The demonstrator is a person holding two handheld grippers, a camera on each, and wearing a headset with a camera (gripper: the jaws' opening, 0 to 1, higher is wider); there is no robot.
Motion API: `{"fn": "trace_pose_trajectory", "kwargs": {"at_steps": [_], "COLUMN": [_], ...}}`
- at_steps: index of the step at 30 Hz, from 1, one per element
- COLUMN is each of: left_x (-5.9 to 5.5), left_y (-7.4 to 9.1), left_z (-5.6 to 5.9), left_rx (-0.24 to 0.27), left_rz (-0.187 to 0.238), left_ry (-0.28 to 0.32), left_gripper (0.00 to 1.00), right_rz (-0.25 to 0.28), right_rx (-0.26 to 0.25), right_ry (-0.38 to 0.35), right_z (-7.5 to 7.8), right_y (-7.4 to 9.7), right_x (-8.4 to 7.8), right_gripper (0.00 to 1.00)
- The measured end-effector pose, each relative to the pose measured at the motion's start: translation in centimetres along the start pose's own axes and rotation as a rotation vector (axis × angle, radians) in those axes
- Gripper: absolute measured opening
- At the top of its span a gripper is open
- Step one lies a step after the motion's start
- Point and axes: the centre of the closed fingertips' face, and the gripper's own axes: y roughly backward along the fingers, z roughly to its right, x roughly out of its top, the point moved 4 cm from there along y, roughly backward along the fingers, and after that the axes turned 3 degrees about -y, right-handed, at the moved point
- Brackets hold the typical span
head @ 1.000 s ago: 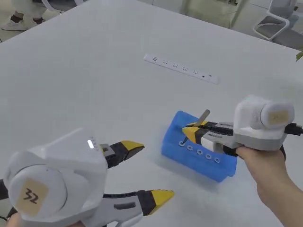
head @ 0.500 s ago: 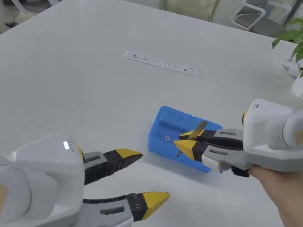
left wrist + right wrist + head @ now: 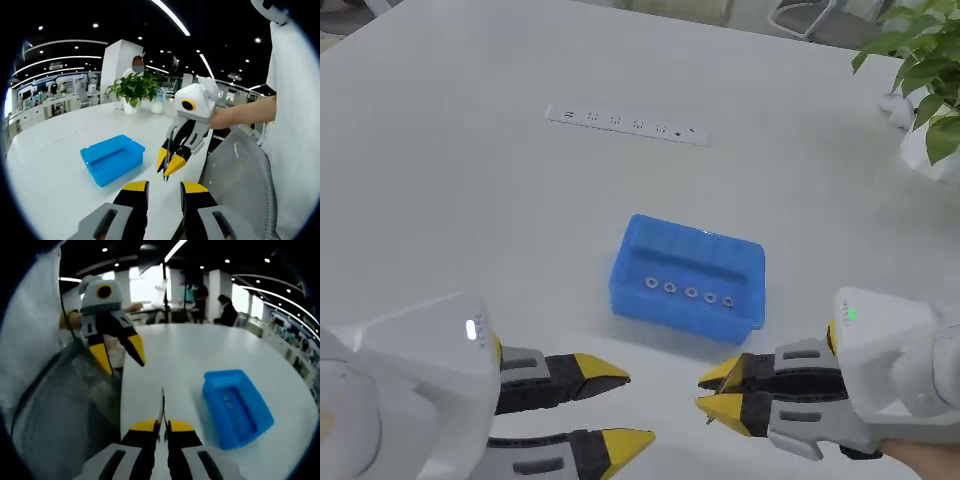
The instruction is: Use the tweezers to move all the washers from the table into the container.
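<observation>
Well, the washers [image 3: 691,292] lie in a row inside the blue container [image 3: 665,308], which sits at about twelve o'clock from both grippers. The right gripper [image 3: 716,389] is clamped on the tweezers [image 3: 162,404] and points toward nine o'clock. The left gripper [image 3: 620,408] points toward three o'clock, jaws apart and empty. Whether any washer is left on the white table [image 3: 470,200] is hard to tell. The thin tweezers could twist or slip in that grip, or their tip could catch the tabletop. The grippers are near each other and could knock together.
</observation>
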Motion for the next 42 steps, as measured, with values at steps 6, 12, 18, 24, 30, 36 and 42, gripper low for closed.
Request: {"fn": "trace_pose_trajectory", "kwargs": {"at_steps": [6,12,18,24,30,36,42], "left_x": [1.6,2.5,3.5,4.0,3.7,2.7,2.1], "left_y": [-1.1,-1.9,-2.5,-2.9,-3.6,-4.3,-4.5], "left_z": [1.1,2.5,3.6,4.0,4.4,4.3,3.3], "left_rx": [-0.119,-0.225,-0.271,-0.288,-0.316,-0.304,-0.283], "left_rz": [-0.032,-0.083,-0.087,-0.135,-0.167,-0.215,-0.242], "left_ry": [-0.064,-0.097,-0.074,-0.147,-0.179,-0.252,-0.245], "left_gripper": [0.23,0.23,0.18,0.08,0.02,0.0,0.0], "right_rz": [-0.041,-0.105,-0.176,-0.186,-0.175,-0.177,-0.169], "right_rx": [0.068,0.082,0.08,0.071,0.053,0.044,0.034], "right_ry": [0.08,0.169,0.243,0.246,0.24,0.231,0.204], "right_z": [-1.8,-2.7,-3.3,-3.6,-3.6,-3.4,-2.8], "right_y": [-0.5,-0.7,-0.6,-0.5,-0.3,-0.3,-0.6], "right_x": [-0.5,-0.6,-1.2,-1.3,-1.2,-1.4,-1.9], "right_gripper": [0.05,0.05,0.04,0.05,0.05,0.05,0.05]}}
